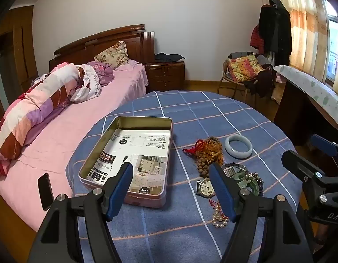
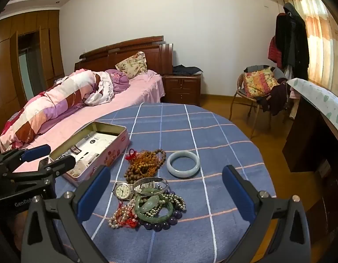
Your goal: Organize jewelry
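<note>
On the bench (image 2: pixel 223 131) we find the open tin (image 2: pixel 90 146) at the left, close to the edge that meets the bed (image 2: pixel 125 96), with a printed sheet (image 1: pixel 138 160) lying flat inside it. Right of the tin lies the wooden bead string (image 2: pixel 144 164), and just beside that, further right, the bangle (image 2: pixel 183 164). Nearer to us sits the watch (image 2: pixel 123 191), touching a heap of bracelets and beads (image 2: pixel 155 206) (several overlap, so we cannot separate them all). Behind the bench stand a nightstand (image 2: pixel 182 87) and, to the right, a chair (image 2: pixel 256 87) piled with cushions. A phone (image 1: pixel 45 188) lies on the bed, left of the tin.
</note>
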